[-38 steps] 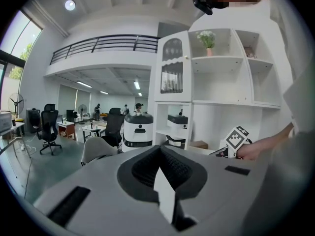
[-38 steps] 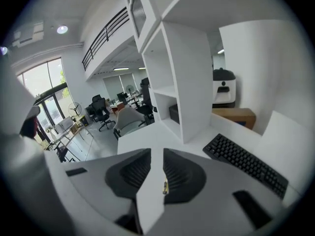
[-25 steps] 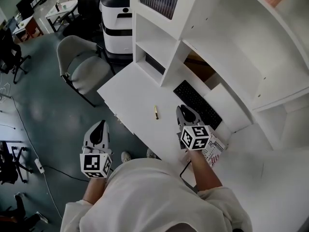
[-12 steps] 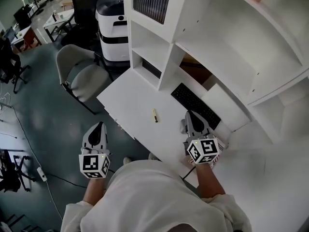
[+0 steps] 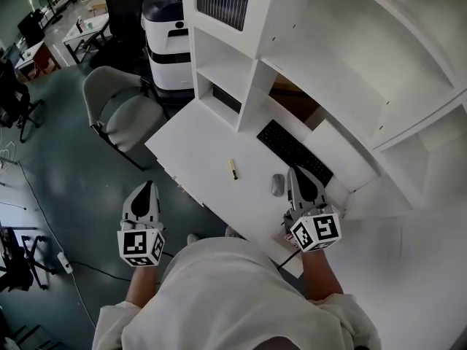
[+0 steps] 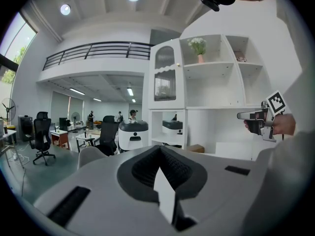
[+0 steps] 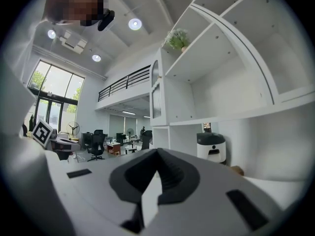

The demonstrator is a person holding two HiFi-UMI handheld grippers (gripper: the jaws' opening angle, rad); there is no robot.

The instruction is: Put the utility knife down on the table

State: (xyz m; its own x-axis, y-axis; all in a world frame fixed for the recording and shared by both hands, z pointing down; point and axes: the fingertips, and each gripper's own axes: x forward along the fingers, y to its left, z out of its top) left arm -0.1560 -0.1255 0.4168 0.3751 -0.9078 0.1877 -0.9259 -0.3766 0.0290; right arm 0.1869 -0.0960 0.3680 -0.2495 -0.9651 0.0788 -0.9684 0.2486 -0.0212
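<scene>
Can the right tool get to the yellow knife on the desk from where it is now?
Probably yes. The knife lies alone on bare desk, left of the right tool. Only the low mouse sits between them; the tool could pass over it. Its jaws are together, so open first.

Utility knife on table, mouse to its right, keyboard behind mouse

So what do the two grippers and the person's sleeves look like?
The left gripper and right gripper are grey tapered shells with black ribbed pads lining the fingers. Each carries a white cube printed with black square markers. The person wears a pale shirt with short sleeves.
</scene>
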